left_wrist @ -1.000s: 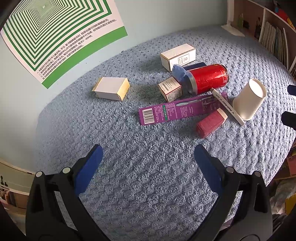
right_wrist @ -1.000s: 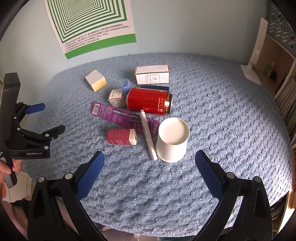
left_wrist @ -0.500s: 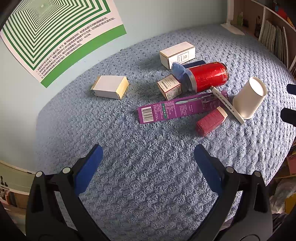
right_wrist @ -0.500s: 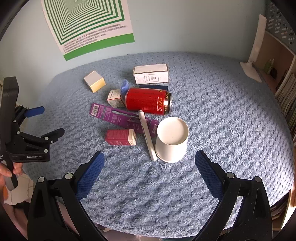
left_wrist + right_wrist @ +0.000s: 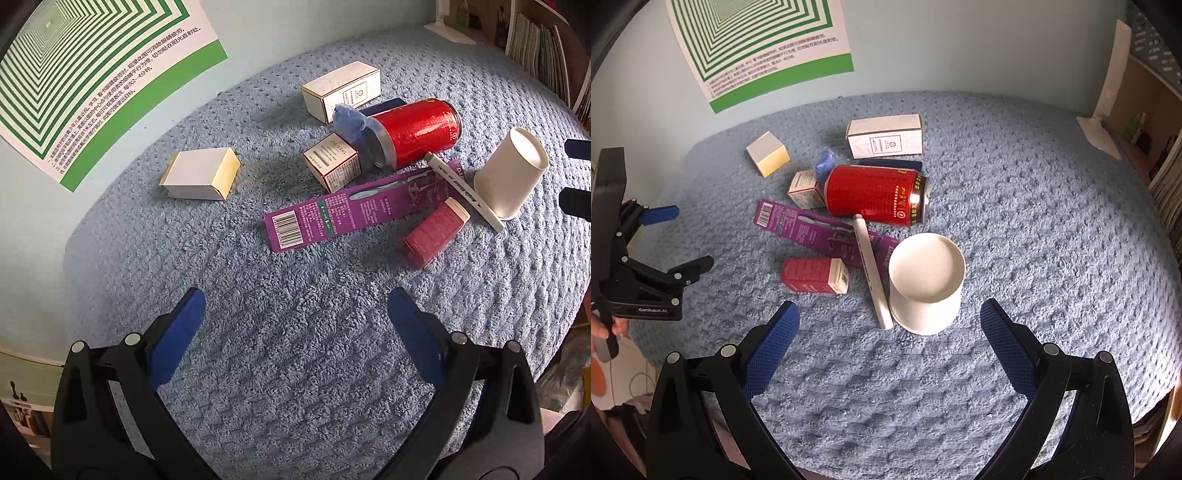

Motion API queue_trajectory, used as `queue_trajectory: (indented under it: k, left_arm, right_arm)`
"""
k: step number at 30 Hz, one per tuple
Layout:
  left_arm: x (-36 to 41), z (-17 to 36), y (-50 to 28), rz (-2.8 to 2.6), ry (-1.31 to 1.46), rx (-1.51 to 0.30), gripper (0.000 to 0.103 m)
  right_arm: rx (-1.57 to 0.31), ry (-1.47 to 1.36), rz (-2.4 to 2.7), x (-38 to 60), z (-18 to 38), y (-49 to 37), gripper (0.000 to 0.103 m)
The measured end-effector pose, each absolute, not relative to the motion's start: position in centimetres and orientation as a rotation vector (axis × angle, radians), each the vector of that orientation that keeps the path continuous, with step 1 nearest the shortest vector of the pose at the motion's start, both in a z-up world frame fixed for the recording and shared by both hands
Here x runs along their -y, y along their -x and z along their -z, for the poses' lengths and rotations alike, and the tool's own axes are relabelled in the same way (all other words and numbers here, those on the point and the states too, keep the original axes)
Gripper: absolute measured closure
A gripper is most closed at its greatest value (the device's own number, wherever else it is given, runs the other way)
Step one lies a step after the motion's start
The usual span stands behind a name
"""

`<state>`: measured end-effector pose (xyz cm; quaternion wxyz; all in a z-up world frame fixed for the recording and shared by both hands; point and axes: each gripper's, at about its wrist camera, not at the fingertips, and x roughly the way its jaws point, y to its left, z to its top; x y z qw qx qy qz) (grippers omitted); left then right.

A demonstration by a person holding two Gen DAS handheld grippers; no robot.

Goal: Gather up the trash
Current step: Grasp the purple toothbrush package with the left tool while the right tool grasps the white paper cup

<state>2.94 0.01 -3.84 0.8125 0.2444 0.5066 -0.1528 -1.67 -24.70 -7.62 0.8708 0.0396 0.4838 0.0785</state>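
Trash lies clustered on a blue towel [image 5: 295,369]: a red can [image 5: 417,133] on its side, a purple toothbrush package [image 5: 354,206], a white marker [image 5: 465,186], a dark red box [image 5: 432,232], a small cosmetic box [image 5: 332,160], a white carton [image 5: 341,90], a yellow-sided box [image 5: 201,179], and an upside-down white paper cup [image 5: 925,284]. My left gripper [image 5: 295,325] stands open over bare towel, short of the package. The right gripper [image 5: 888,339] is open just in front of the cup, with nothing between its fingers.
A green-striped poster [image 5: 757,40] hangs on the pale wall behind. A white stand [image 5: 1108,96] and bookshelves [image 5: 543,48] sit at the right. The towel's edge [image 5: 672,354] drops off on the left, where a hand holds the other gripper [image 5: 639,280].
Both grippers have crept slightly toward the trash cluster. Nothing was taken hold of, and the objects have not moved.
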Motion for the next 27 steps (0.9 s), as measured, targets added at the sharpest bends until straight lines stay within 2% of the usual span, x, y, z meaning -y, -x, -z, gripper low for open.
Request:
queue_trajectory:
  k: [8, 18, 22, 24, 27]
  left_arm:
    - [0.5, 7.3, -6.9, 0.461, -0.554, -1.146, 0.007]
    - [2.8, 10.6, -10.7, 0.626, -0.720, -1.150, 0.007]
    - [3.8, 11.9, -11.2, 0.696, -0.780, -1.160, 0.007]
    - [4.3, 12.4, -11.4, 0.718, -0.807, -1.145, 0.007]
    - [4.9, 13.1, -12.0, 0.756, -0.806, -1.150, 0.007]
  right_arm:
    - [-1.054, -0.115, -0.162, 25.6, 9.7, -0.6, 0.007]
    - [-1.101, -0.127, -0.184, 26.3, 11.5, -3.4, 0.008]
    - [-1.135, -0.135, -0.196, 26.4, 12.2, -4.4, 0.028]
    - [-1.138, -0.140, -0.198, 26.5, 12.5, -4.7, 0.028]
    - [-1.137, -0.152, -0.204, 26.6, 12.6, -4.8, 0.039]
